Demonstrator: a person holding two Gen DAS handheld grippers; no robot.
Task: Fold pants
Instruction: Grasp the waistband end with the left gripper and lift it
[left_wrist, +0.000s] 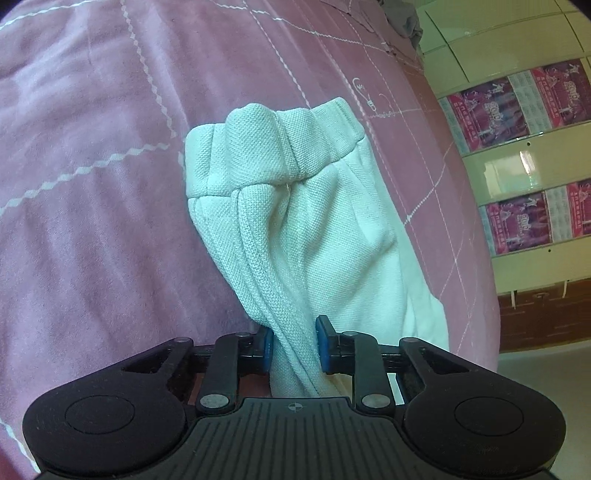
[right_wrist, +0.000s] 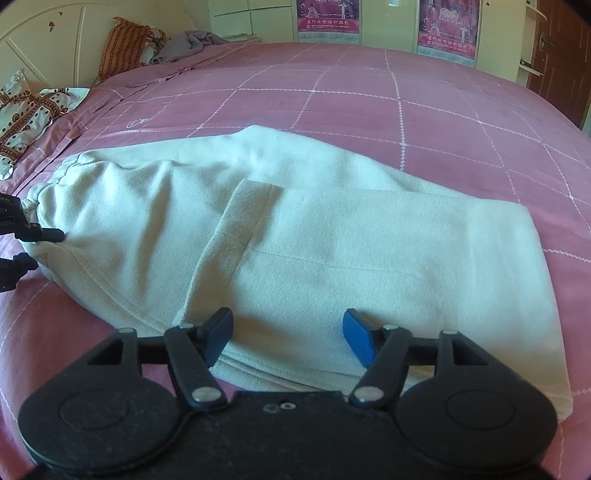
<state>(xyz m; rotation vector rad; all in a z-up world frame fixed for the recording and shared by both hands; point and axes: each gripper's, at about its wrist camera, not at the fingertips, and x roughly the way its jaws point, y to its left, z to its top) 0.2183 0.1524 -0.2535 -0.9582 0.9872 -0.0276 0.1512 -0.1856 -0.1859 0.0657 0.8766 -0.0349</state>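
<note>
The pants (right_wrist: 295, 236) lie across the middle of the frame on the bed (right_wrist: 406, 103), waistband at the left, one folded part on top. Pillows (right_wrist: 122, 44) sit at the upper left, posters (right_wrist: 447, 29) behind.

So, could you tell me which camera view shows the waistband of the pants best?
The left wrist view: the gathered elastic waistband fills the centre, close up, with the left tongs pinching fabric just below it. The right wrist view shows it only small and bunched at the far left edge.
</note>
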